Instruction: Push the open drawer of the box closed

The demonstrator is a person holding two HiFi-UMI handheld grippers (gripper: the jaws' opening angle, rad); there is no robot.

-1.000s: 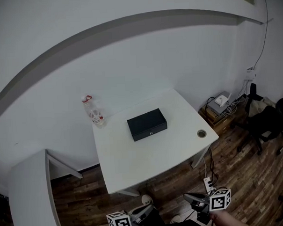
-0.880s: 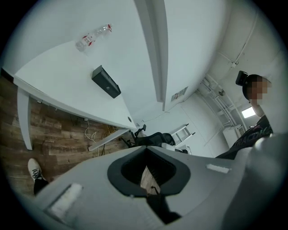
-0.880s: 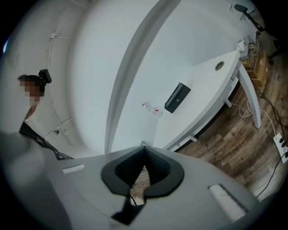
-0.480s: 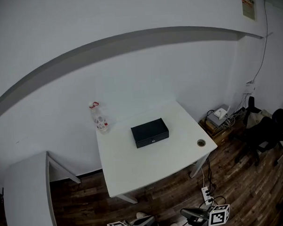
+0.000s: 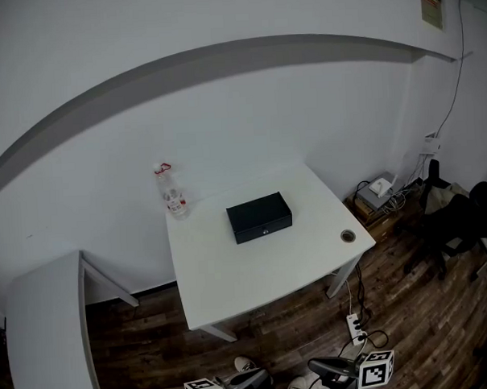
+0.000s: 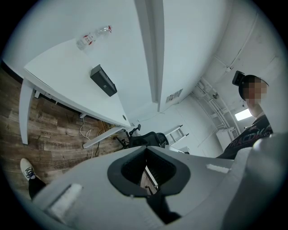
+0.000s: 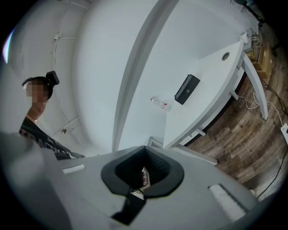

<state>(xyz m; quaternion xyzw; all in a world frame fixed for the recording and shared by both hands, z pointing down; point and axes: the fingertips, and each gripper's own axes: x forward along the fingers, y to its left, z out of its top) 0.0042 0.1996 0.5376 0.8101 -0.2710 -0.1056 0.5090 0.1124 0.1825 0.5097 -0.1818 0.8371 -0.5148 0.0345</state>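
A black box (image 5: 259, 217) lies near the middle of a white table (image 5: 231, 279), its front face toward me with a small light fitting on it. Whether its drawer stands out I cannot tell from this distance. Both grippers hang low over the floor, far in front of the table. My left gripper (image 5: 253, 379) and right gripper (image 5: 317, 365) are shut and hold nothing. In the left gripper view the box (image 6: 103, 81) is small and far beyond the shut left gripper (image 6: 145, 149). The right gripper view shows the box (image 7: 186, 89) far off past the shut right gripper (image 7: 145, 151).
A clear plastic bottle (image 5: 172, 193) stands at the table's back left corner, and a small round thing (image 5: 348, 236) lies near its front right corner. On the floor are a power strip (image 5: 354, 328), cables and boxes (image 5: 376, 193). A dark chair (image 5: 462, 216) stands right, another white table (image 5: 48, 335) left.
The head view has tilted up and back, so the table sits a little higher and smaller in frame and both grippers have sunk to the bottom edge. The box has not moved.
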